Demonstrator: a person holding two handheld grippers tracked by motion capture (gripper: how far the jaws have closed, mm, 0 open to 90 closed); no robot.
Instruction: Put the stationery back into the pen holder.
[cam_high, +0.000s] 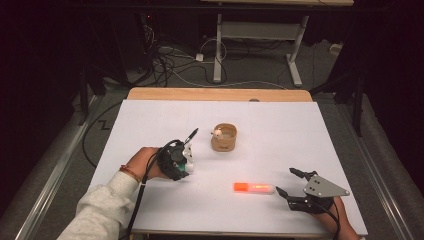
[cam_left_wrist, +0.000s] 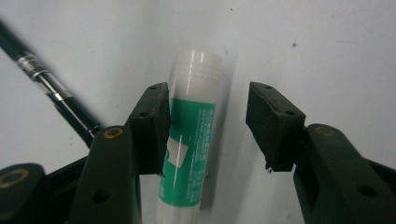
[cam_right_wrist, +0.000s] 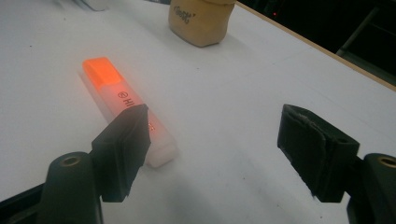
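Counter (cam_high: 150, 120) first: we work on its white sheet, where a small wooden cup (cam_high: 223, 138) stands near the middle, a black pen (cam_high: 190, 136) lies just left of the cup, an orange highlighter (cam_high: 254, 188) lies toward the near edge right of centre, and a green-and-white glue stick (cam_left_wrist: 189, 140) lies left of centre.

We judge the step in hand to be picking up the glue stick. To do it well, we should centre the tube between the pads before squeezing, since it sits against one pad only and could roll or skid on the sheet; we should also keep clear of the pen close alongside.

Our left claw (cam_high: 186, 159) stands partly open around the glue stick: one pad touches the tube, the other stands apart from it, so nothing is gripped yet. Our right claw (cam_high: 289, 182) is spread wide and holds nothing, with one pad just beside the highlighter's white end.
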